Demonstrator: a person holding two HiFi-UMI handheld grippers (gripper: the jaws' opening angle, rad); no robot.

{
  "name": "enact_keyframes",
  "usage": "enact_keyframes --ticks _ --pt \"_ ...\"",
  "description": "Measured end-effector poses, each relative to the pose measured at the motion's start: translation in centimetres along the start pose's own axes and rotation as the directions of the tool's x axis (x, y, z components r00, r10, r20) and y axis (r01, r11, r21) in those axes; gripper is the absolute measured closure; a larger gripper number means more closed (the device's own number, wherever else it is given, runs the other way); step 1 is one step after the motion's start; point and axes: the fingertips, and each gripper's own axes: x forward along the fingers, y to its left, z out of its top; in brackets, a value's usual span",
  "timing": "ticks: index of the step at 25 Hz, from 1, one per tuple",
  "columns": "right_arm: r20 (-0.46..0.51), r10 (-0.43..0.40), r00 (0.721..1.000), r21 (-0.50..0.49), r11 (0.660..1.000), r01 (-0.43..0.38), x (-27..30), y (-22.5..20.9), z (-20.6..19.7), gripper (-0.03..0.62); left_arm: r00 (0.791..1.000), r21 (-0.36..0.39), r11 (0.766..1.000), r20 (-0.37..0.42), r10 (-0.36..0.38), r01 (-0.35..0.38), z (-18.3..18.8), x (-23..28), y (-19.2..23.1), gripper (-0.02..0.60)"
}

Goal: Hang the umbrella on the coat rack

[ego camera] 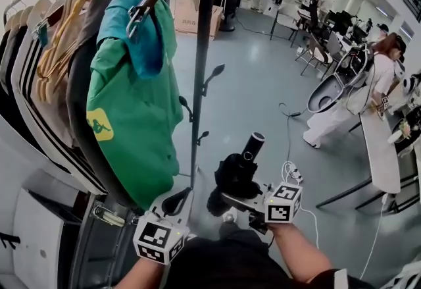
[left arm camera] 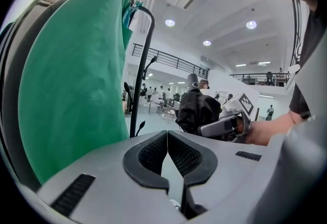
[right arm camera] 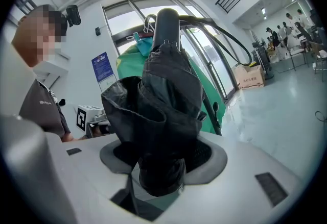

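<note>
The right hand-held gripper (right arm camera: 163,159) grasps the lower end of a folded black fabric umbrella (right arm camera: 166,100), its jaws spread wide around the bundled cloth and the cylindrical handle pointing away from it. The umbrella is in the air, just right of the black metal coat rack (ego camera: 200,70) and apart from its upright pole. The left hand-held gripper (left arm camera: 167,154) is clenched on nothing, pad tips meeting, beside a green garment (ego camera: 131,116) hanging on the rack.
</note>
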Motion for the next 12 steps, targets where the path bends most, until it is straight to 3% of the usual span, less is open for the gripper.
enact_keyframes --ticks 12 --pt "-0.053 0.117 0.992 -0.025 0.993 -0.118 -0.4 -3.2 1.9 0.373 0.989 -0.031 0.989 -0.009 0.145 -0.145 0.7 3.0 0.6 0.566"
